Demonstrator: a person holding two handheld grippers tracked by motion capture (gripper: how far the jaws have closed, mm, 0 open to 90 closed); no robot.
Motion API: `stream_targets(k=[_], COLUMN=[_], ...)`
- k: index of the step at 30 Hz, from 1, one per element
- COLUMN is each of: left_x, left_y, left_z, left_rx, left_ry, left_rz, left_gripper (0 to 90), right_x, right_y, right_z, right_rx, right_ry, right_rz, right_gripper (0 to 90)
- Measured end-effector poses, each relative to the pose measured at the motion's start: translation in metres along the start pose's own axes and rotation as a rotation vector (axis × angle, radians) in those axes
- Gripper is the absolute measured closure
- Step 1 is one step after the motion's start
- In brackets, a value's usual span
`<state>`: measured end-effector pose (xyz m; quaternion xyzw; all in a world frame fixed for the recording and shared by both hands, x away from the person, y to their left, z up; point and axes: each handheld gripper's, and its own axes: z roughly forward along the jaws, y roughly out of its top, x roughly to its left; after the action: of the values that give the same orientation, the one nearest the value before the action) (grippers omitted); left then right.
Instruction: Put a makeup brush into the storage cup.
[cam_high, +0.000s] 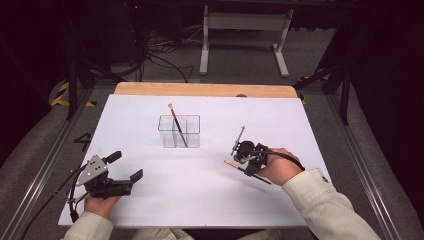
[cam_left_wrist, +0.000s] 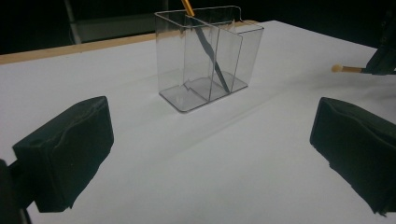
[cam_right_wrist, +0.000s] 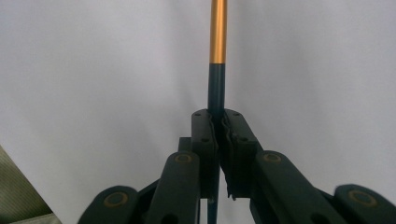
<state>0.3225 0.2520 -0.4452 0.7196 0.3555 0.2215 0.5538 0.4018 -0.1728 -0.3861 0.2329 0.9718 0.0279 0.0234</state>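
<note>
A clear divided container (cam_high: 179, 131) (cam_left_wrist: 205, 56) stands upright near the middle of the white table. One brush (cam_high: 176, 122) (cam_left_wrist: 212, 56) leans inside it, bristle end up. My right gripper (cam_high: 246, 166) (cam_right_wrist: 218, 123) is shut on the dark handle of a second brush (cam_high: 232, 164) (cam_right_wrist: 218, 28). That brush has a gold ferrule, and its pale bristle tip (cam_left_wrist: 338, 69) points left, low over the table, to the right of the container. My left gripper (cam_high: 126, 166) (cam_left_wrist: 205, 154) is at the near left with its jaws wide open around nothing, facing the container.
A white sheet (cam_high: 210, 200) covers the table, and a strip of wood (cam_high: 205, 90) shows along its far edge. Beyond it are floor cables (cam_high: 160, 55) and a white stand's legs (cam_high: 245, 45). Metal rails run along both table sides.
</note>
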Motion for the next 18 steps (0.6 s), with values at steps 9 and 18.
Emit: stream_targets(k=[9,18], left_x=[0.000,0.000], left_y=[0.000,0.000], left_z=[0.000,0.000], left_rx=[-0.001,-0.004], left_ry=[0.001,0.001], left_rz=[0.000,-0.002], left_gripper=[0.3,0.3], right_x=[0.001,0.002], right_y=[0.000,-0.001], right_z=[-0.014,-0.029], right_rx=[-0.056,-0.116], right_ry=[-0.016,-0.036], right_rz=[0.000,-0.001], right_gripper=[84.6,84.6])
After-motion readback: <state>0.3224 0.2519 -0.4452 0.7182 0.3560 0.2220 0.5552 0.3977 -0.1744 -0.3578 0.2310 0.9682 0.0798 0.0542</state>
